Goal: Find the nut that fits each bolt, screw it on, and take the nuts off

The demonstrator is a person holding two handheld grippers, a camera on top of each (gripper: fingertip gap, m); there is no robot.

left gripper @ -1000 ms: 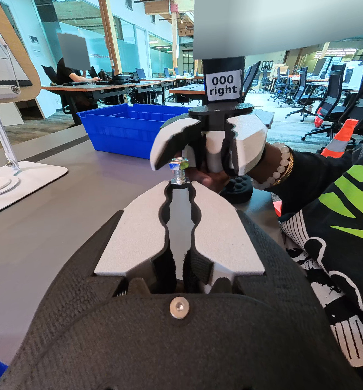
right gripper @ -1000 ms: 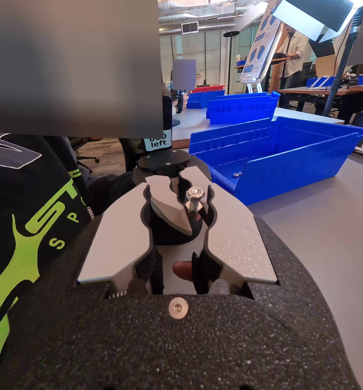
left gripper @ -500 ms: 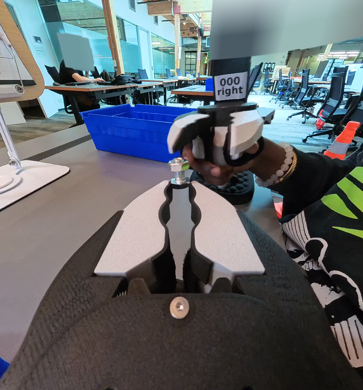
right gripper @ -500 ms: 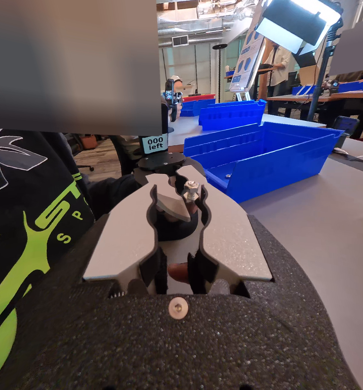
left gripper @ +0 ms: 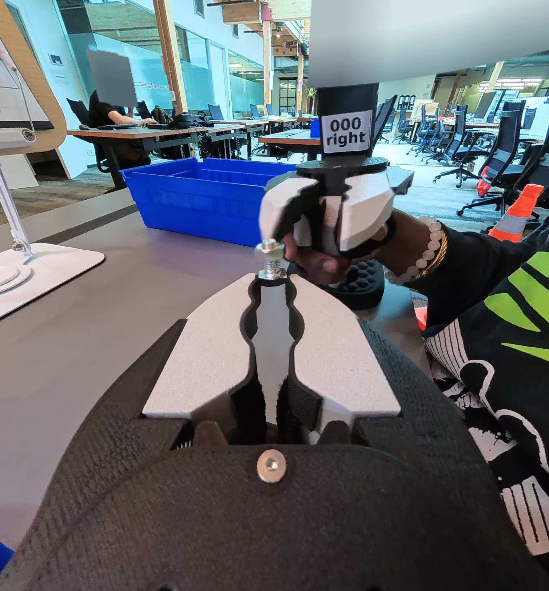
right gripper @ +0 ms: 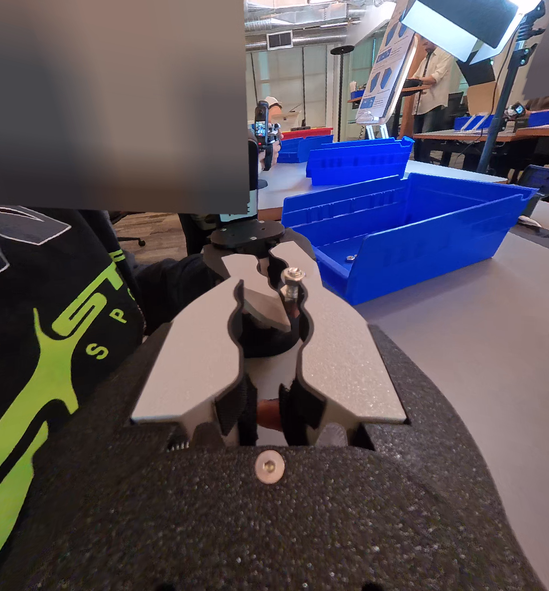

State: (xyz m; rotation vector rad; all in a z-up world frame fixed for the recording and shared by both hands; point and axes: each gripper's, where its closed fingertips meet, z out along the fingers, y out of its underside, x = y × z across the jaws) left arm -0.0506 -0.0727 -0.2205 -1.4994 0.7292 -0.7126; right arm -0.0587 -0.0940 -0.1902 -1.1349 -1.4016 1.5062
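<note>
Open-plan office w/ desks, chairs far back; grey worktop (left gripper: 75, 335) up front. Blue bin (left gripper: 202, 201) on worktop, far centre in left wrist view; same bin (right gripper: 426, 249) at right in right wrist view, w/ a loose nut (right gripper: 350, 257) on its floor. White stand base (left gripper: 33, 271) at left edge of worktop. Orange cone (left gripper: 519, 214) on floor, far right.

Left tool (left gripper: 271, 281) clamped on bolt (left gripper: 270, 267) by its head at fingertips, shank upright, threads showing betw. head and nut. Nut on bolt (left gripper: 269, 251) sits near top of shank, bolt tip poking just above it. Whole assembly held above worktop, not touching it.

Right tool (left gripper: 314, 220) just beyond and right of bolt, tilted down, left finger (left gripper: 273, 214) tip right beside the nut; contact unclear. Gap visible betw. its fingers in own view, nothing gripped: apart. From right wrist view, right tool (right gripper: 273, 287) straddles bolt (right gripper: 290, 289), nut (right gripper: 293, 274) just inside its right finger. Left tool (right gripper: 260, 287) seen head-on behind.

Person's hand (left gripper: 317, 262) under right tool, bead bracelet (left gripper: 426, 249) on wrist, black sleeve w/ green print.
</note>
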